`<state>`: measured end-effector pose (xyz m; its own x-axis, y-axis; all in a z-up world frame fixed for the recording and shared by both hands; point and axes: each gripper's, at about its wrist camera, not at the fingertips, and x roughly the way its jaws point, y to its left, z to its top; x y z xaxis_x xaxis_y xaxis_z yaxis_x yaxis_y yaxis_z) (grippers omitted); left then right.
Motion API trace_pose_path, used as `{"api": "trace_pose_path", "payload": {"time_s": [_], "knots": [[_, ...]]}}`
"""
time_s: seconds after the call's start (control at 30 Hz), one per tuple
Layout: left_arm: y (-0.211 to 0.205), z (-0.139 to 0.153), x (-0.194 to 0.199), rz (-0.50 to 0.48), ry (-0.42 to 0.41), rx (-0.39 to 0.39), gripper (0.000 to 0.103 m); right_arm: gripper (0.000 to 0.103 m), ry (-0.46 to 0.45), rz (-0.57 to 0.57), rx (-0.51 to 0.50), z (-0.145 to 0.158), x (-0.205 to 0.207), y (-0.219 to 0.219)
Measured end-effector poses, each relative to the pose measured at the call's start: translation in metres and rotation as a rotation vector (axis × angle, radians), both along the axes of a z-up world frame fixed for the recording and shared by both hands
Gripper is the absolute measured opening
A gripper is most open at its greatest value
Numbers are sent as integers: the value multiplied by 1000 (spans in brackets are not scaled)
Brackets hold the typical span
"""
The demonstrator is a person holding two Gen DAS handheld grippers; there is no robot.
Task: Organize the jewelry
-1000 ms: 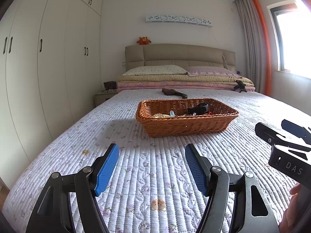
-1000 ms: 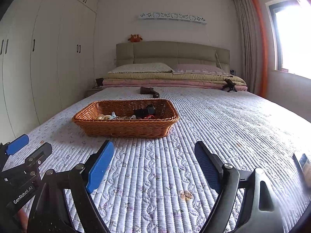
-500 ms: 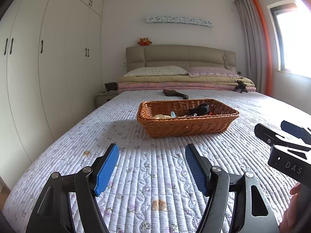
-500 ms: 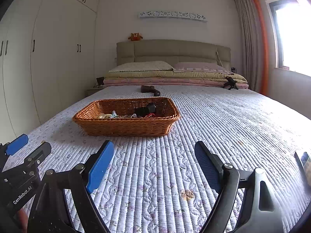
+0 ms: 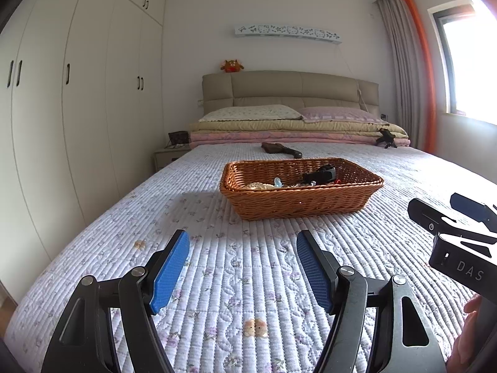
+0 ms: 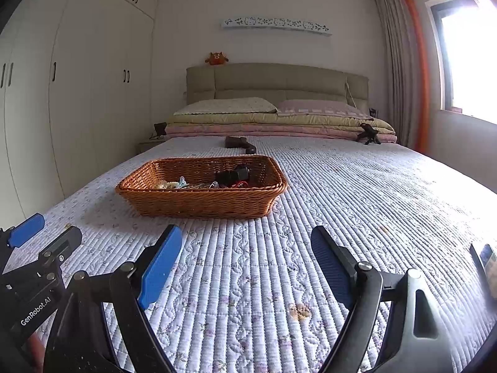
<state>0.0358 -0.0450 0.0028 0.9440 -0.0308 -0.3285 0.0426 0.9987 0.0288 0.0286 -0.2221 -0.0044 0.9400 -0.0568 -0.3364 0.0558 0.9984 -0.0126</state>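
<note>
Left wrist view: left gripper [image 5: 243, 264] jaws apart, empty, above quilt [image 5: 242, 279]; wicker basket [image 5: 301, 202] ahead holds jewelry [image 5: 279, 183]. Right gripper [image 5: 459, 236] alongside, marked "DAS".

Right wrist view: right gripper [image 6: 245, 264] jaws apart, empty. Left gripper [image 6: 40, 264] reads "GenRobot.AI". Stage undecidable: jewelry gathered, or awaiting sorting.

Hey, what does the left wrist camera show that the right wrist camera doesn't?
Only the left wrist view shows the right tongs from the side, marked DAS, with part of a hand below. Only the right wrist view shows the left tongs from the side, marked GenRobot.AI, and a small object at the right edge that I can't identify. Both show the wicker basket holding small jewelry pieces and a black item, on the quilted bed, with both tongs open.
</note>
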Motion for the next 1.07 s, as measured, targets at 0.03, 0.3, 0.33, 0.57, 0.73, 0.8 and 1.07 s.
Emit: {"api": "trace_pose_path", "payload": {"time_s": [0.03,0.3,0.33,0.57,0.73,0.8,1.07], "knots": [[0,0,0,0,-1,0,73,86,1,1,0,0,0,0],[0,0,0,2,-2,3,73,86,1,0,1,0,0,0],[0,0,-1,2,-3,4,73,86,2,2,1,0,0,0],[-2,0,-3,9,-10,14,74,86,6,1,3,0,0,1],[-4,0,-1,15,-4,22,74,86,8,-1,3,0,0,1],[-5,0,0,27,2,27,79,86,6,-1,0,0,0,2],[1,0,4,34,16,9,81,87,5,-5,-2,-1,0,2]]}}
